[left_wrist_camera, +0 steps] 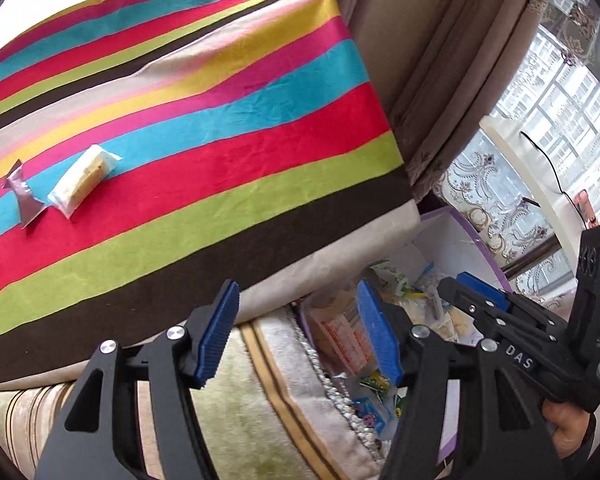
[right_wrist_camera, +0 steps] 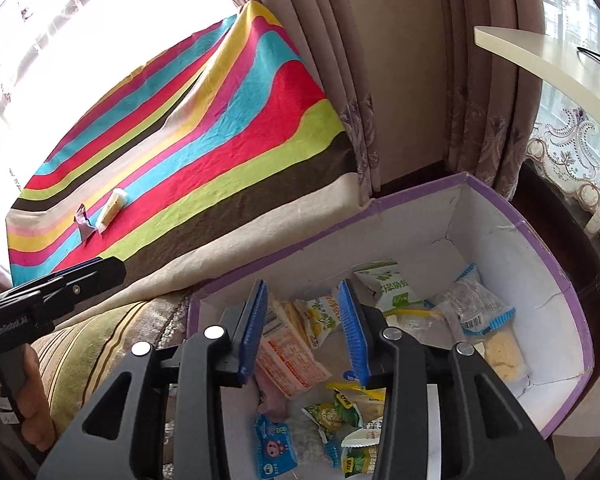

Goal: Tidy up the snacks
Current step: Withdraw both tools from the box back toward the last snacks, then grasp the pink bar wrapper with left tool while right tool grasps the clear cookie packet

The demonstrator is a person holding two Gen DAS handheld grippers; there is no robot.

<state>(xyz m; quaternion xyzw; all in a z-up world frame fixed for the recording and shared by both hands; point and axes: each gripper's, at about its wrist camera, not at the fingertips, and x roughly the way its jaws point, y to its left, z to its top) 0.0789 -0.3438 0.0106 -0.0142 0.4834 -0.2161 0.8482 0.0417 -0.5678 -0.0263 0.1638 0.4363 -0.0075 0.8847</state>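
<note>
The right gripper [right_wrist_camera: 304, 328] hangs over the purple-rimmed box [right_wrist_camera: 548, 248], jaws parted and nothing between its blue pads [right_wrist_camera: 254, 328]; the snack packets lie loose below them. The left gripper [left_wrist_camera: 300, 332] is likewise released and empty, poised over the near edge of the box, where the striped cloth [left_wrist_camera: 204, 128] ends and a padded cushion [left_wrist_camera: 236, 408] begins. From the left wrist view the right gripper shows at the far side of the box, with a hand [left_wrist_camera: 568, 428] on its grip; from the right wrist view the left gripper appears on the cloth side, its nose over the brown stripe.

Inside the box lies a jumble of wrapped snacks: an orange-printed packet [right_wrist_camera: 288, 360] near the cushion-side wall, a green and white pouch [right_wrist_camera: 388, 284] toward the back wall, a clear bag with blue edges [right_wrist_camera: 476, 308] in the far corner, a pale yellow biscuit pack [right_wrist_camera: 504, 356] against the curved wall, a small blue packet [right_wrist_camera: 274, 448] and several green wrappers [right_wrist_camera: 340, 412] at the near end.

Two snacks lie outside the box, well away from it on the striped cloth: a cream and yellow packet [left_wrist_camera: 85, 179] and, just beside it, a silver twisted wrapper [left_wrist_camera: 22, 194]. Nothing lies between them and the box but bare cloth and its raised edge.

Behind the box hang brown curtains [right_wrist_camera: 340, 60], with a pale shelf [right_wrist_camera: 560, 64] jutting out above its far side.
</note>
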